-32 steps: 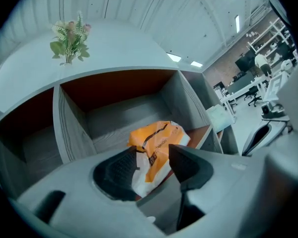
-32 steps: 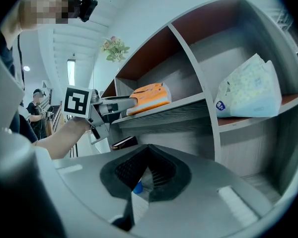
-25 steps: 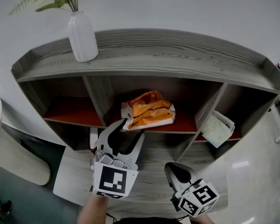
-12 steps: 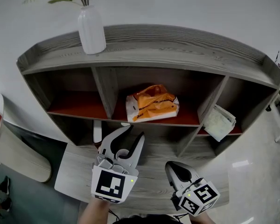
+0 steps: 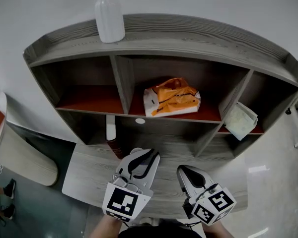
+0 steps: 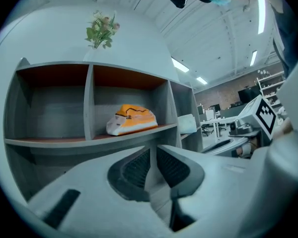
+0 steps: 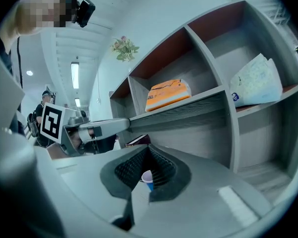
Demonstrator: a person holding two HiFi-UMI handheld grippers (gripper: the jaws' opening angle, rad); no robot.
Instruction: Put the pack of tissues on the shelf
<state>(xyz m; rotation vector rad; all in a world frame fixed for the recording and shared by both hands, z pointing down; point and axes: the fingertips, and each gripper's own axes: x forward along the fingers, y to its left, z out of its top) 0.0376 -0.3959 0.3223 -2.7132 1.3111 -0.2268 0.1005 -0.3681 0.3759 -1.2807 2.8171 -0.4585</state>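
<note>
Orange-and-white pack of tissues (image 5: pixel 172 97), crinkled plastic wrap, lies flat in the middle compartment of the shelf (image 5: pixel 198 36). Left gripper (image 5: pixel 145 153) is empty, jaws just closing to a narrow gap. Right gripper (image 5: pixel 184 169) has its jaws together.

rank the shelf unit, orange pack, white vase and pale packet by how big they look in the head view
1. shelf unit, by far the largest
2. orange pack
3. white vase and pale packet: too alike to rank, and the vase stands nearer the camera
</note>
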